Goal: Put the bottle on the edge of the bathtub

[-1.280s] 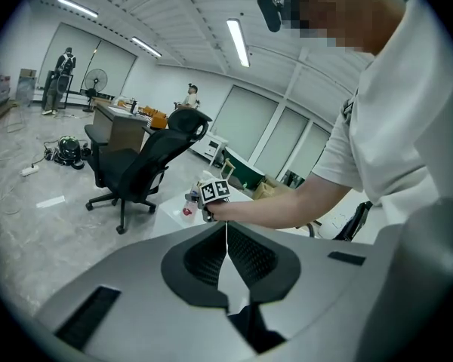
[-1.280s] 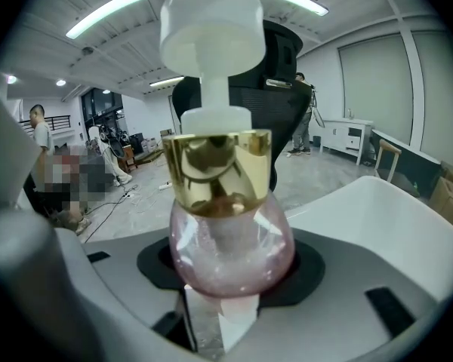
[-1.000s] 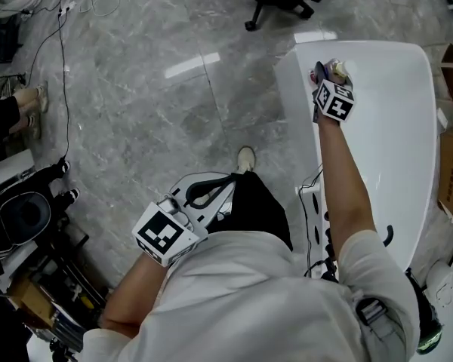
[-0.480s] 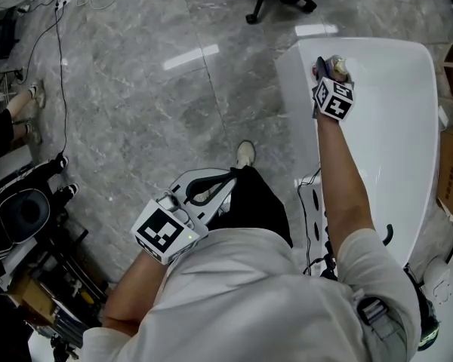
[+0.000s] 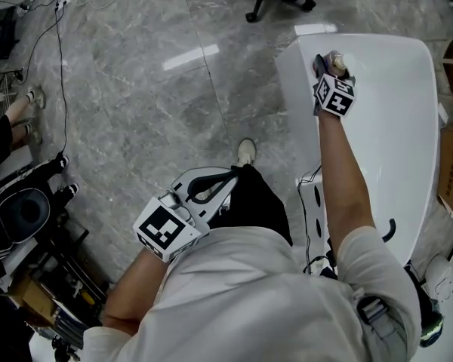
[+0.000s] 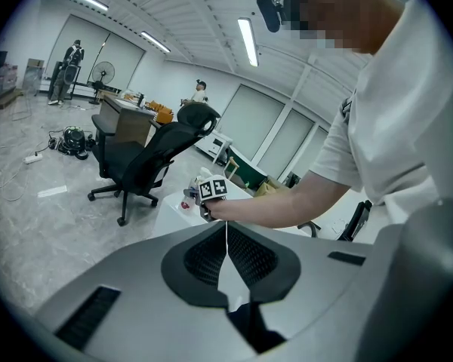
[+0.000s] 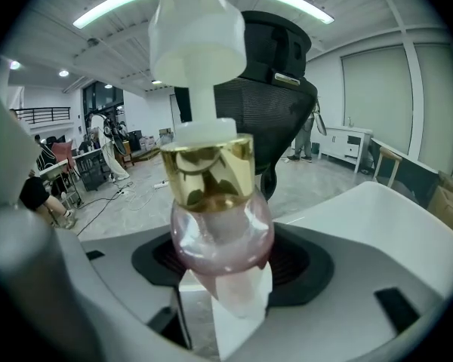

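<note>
Right gripper point(image 5: 326, 63) jaws just opened around bottle point(image 7: 220, 225) on bathtub point(image 5: 298, 115) edge.

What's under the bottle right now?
White bathtub edge shows beneath the bottle, which stands between the jaws of the right claw; they have just been opening. The claw covers the base contact.

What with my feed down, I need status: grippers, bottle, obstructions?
Right gripper just opening, bottle between jaws, upright on tub edge. Left gripper shut, empty. Nothing blocking.
</note>
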The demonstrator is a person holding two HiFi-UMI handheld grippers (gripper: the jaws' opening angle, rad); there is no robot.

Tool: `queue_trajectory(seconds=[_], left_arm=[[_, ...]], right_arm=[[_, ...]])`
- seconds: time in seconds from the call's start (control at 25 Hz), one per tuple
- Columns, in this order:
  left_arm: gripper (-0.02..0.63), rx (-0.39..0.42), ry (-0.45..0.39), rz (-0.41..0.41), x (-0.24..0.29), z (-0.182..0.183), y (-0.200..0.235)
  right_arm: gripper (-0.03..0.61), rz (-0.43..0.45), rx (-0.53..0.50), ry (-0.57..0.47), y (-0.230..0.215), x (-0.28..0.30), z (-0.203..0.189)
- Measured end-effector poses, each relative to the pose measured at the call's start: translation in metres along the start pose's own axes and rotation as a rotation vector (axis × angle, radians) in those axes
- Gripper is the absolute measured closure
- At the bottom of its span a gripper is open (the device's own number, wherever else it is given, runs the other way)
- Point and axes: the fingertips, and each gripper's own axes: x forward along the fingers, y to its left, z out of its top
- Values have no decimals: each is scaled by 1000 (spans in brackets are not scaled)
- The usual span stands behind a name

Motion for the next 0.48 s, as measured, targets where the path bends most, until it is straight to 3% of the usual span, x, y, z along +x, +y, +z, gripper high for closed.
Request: queue_trajectory(seconds=[0.48], left_arm=[[595,41,-7,-45,-24,-13,-17]], right_arm=[[268,-30,-6,6,-1,-46,-1]])
